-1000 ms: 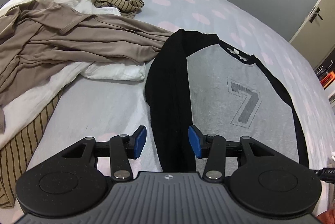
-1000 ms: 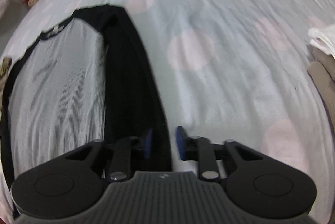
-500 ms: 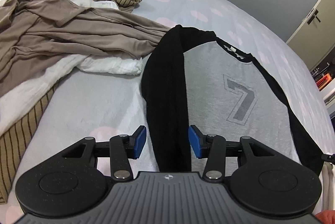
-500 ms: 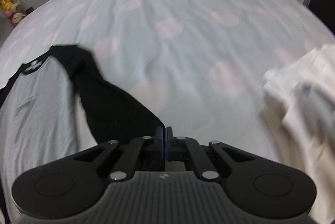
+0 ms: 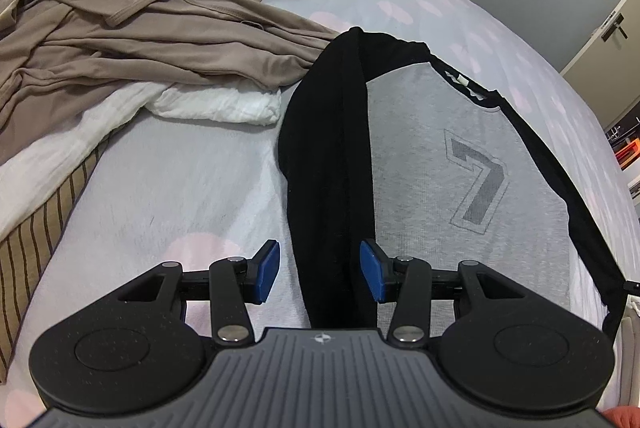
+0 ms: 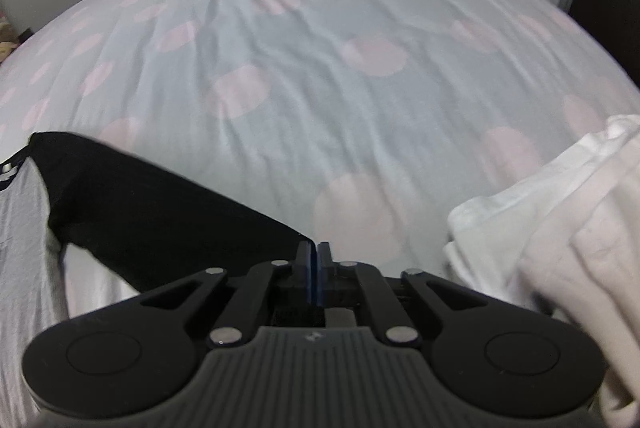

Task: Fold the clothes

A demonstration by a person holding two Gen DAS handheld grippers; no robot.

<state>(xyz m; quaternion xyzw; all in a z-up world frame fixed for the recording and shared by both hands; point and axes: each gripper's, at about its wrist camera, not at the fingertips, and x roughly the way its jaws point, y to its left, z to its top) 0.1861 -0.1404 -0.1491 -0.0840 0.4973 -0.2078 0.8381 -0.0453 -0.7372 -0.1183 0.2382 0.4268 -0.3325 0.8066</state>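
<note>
A grey shirt (image 5: pixel 460 164) with black sleeves and a printed 7 lies flat on the bed. Its left black sleeve (image 5: pixel 328 156) is folded along the shirt's side. My left gripper (image 5: pixel 319 271) is open, its blue pads either side of that sleeve's lower end. In the right wrist view my right gripper (image 6: pixel 313 260) is shut on the end of the other black sleeve (image 6: pixel 160 220) and holds it stretched out from the shirt's grey body (image 6: pixel 24 228).
A heap of brown, white and striped clothes (image 5: pixel 120 40) lies left of the shirt. White and beige clothes (image 6: pixel 560 228) lie at the right of the right wrist view. The bed sheet (image 6: pixel 320 68) is pale blue with pink dots. A door (image 5: pixel 600 40) is at far right.
My right gripper has shut on the right sleeve's end and pulled it outward to the right, away from the shirt. My left gripper has stayed open over the left sleeve.
</note>
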